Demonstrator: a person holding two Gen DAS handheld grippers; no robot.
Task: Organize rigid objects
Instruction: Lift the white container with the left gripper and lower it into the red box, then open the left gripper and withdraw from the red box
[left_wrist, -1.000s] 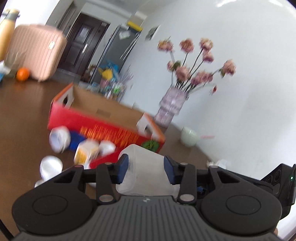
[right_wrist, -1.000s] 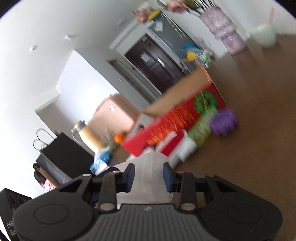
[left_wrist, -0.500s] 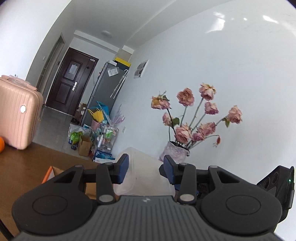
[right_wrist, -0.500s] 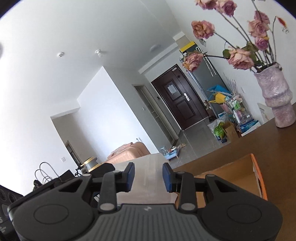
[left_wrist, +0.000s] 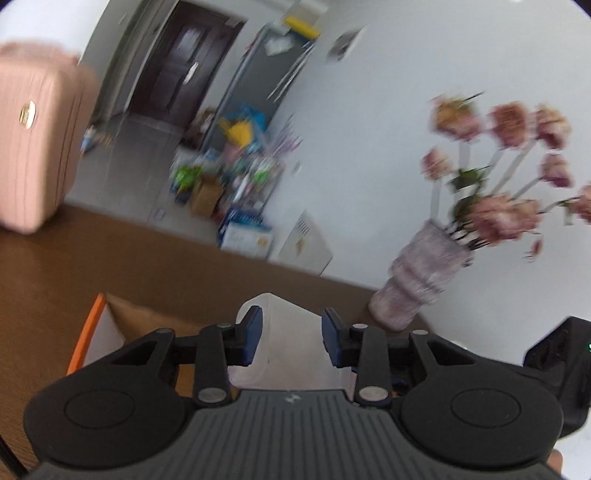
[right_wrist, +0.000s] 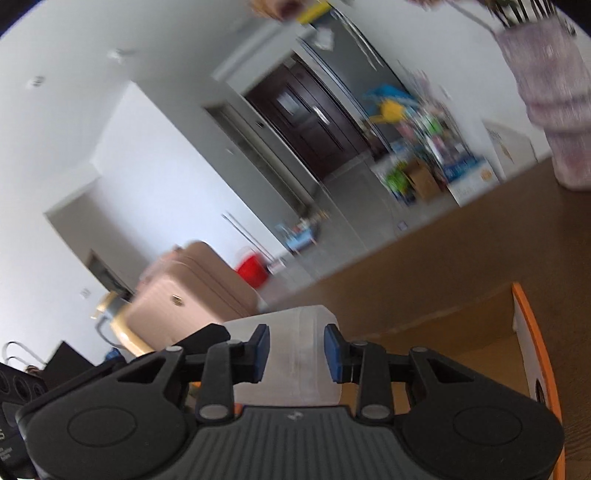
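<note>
Above box (left_wrist: 155, 317), hand-held gripper (left_wrist: 291, 338) clamps jar (left_wrist: 284, 328).

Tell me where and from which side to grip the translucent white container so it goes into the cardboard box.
Grip the translucent white container across its flat side walls, near the end closest to each gripper. The left gripper and right gripper each already pinch it that way, pads on opposite faces. Coming from above leaves its underside free to lower into the cardboard box.
</note>
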